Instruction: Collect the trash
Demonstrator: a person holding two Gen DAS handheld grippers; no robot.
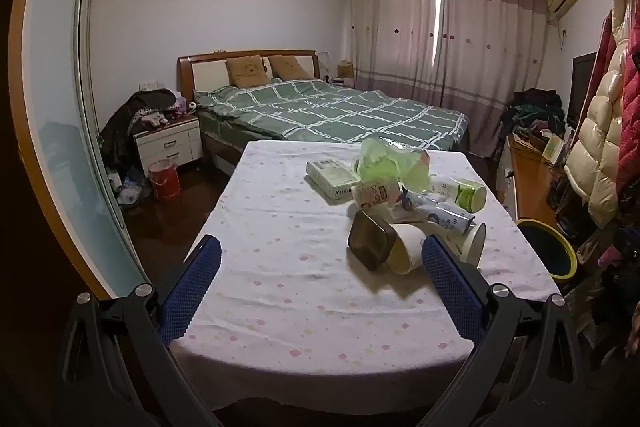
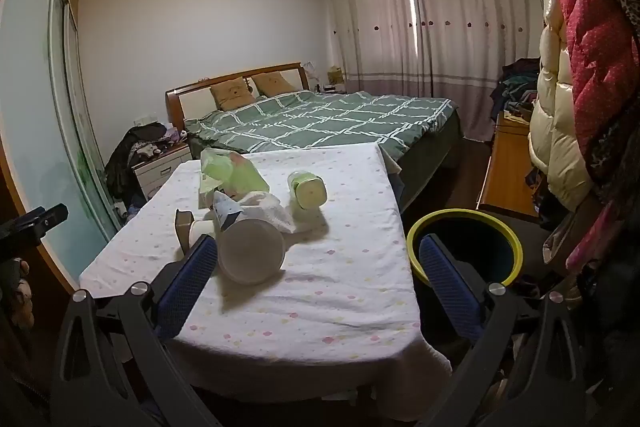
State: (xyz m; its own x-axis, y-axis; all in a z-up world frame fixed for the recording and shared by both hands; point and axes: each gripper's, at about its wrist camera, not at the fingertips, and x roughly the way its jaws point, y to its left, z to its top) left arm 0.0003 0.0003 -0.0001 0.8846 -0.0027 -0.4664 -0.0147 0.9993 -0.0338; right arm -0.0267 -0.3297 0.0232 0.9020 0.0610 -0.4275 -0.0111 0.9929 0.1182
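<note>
A pile of trash lies on the table with the pale flowered cloth [image 1: 280, 227]: a green plastic bag [image 1: 384, 163], a white carton [image 1: 332, 179], a brown tin [image 1: 370, 245], a white paper cup on its side [image 1: 406, 247], a green-and-white cup [image 1: 470, 195] and a blue wrapper [image 1: 436, 211]. In the right wrist view a white cup [image 2: 252, 251] lies nearest, the green cup [image 2: 308, 189] behind it. A dark bin with a yellow-green rim [image 2: 466, 243] stands right of the table. My left gripper [image 1: 320, 259] is open, empty, above the table's near part. My right gripper [image 2: 316, 259] is open and empty.
A bed with a green checked cover [image 1: 340, 111] stands beyond the table. A white nightstand [image 1: 168, 143] and a red bucket [image 1: 164, 179] are at the left. Coats [image 2: 580, 87] hang at the right above a wooden bench [image 2: 508, 171]. The bin also shows in the left wrist view [image 1: 552, 251].
</note>
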